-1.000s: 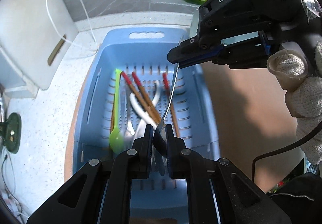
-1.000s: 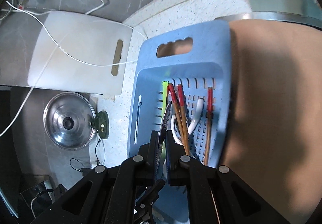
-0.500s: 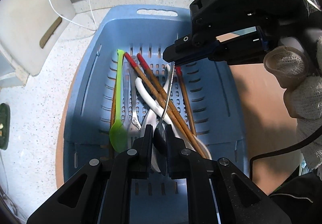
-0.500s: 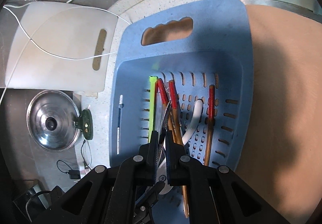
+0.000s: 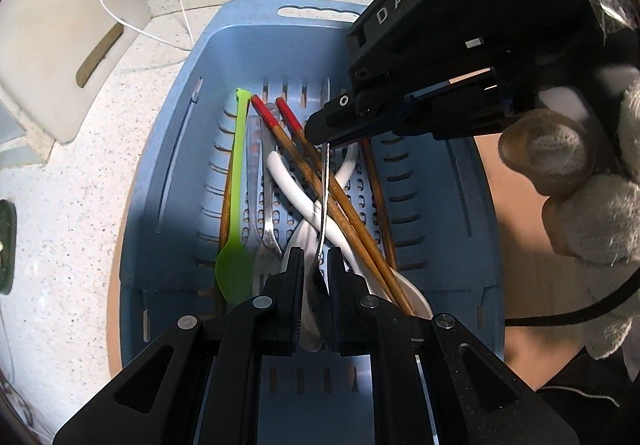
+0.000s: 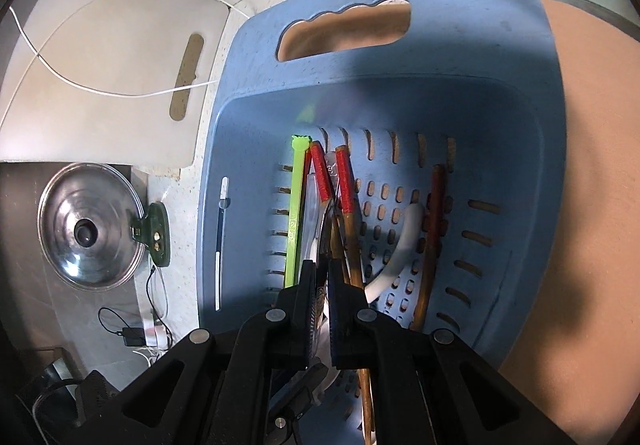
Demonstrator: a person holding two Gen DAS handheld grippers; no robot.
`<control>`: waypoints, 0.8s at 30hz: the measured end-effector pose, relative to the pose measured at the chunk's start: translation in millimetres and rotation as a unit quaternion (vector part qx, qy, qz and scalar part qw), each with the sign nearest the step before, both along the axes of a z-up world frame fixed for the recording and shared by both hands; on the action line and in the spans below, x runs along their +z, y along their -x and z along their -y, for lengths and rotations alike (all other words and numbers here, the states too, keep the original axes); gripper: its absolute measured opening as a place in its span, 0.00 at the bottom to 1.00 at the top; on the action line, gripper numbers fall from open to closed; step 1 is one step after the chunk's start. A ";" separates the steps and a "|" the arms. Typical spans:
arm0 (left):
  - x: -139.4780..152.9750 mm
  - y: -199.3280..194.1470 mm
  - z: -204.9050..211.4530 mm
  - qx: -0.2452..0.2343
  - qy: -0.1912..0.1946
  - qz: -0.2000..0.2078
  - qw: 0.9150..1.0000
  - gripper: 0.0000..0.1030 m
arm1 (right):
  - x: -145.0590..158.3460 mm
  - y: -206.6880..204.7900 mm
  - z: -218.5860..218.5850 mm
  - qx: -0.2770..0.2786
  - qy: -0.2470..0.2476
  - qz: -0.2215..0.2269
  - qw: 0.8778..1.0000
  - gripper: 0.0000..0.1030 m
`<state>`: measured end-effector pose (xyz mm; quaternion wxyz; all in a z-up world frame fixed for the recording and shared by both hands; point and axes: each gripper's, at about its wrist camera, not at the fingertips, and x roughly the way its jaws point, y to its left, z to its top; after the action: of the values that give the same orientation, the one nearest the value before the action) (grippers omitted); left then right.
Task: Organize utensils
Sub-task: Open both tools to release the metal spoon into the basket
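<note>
Blue is the basket (image 5: 168, 181), and we see just one. In it lie one green spoon (image 5: 234, 245), one fork (image 5: 270, 233), two white spoons (image 5: 296, 189) and some red-tipped chopsticks (image 5: 316, 169); we count four. They all lie lengthwise in the basket. We hold one metal spoon (image 5: 325, 205) over them. Our left tongs (image 5: 316, 277) pinch its bowl and our right tongs (image 6: 322, 285) pinch its handle tip. It points the long way too, along the basket.
</note>
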<state>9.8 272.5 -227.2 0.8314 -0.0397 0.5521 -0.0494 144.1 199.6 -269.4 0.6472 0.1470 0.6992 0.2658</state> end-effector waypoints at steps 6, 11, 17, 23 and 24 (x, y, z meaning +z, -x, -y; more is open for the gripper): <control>1.4 -0.2 -0.9 0.006 -0.005 0.005 1.000 0.10 | 1.1 0.7 -5.9 0.018 0.006 0.008 1.000 0.06; 4.1 1.7 -1.1 0.009 -0.006 0.006 1.000 0.10 | 0.5 3.1 -11.3 0.030 0.012 0.017 0.999 0.07; 10.0 6.5 -1.4 0.016 -0.008 0.012 1.000 0.10 | 3.6 5.7 -10.8 0.040 0.013 0.028 0.999 0.07; 18.0 10.8 -0.5 0.025 -0.010 0.020 0.999 0.10 | 12.9 8.3 -3.4 0.051 0.004 0.037 0.998 0.09; 19.7 11.9 -0.1 0.026 -0.012 0.022 0.999 0.10 | 14.9 9.2 -1.9 0.054 0.003 0.040 0.998 0.12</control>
<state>-2.1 272.6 -207.5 0.8446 -0.0428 0.5332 -0.0219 134.9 201.4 -254.5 0.6601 0.0963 0.6804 0.3034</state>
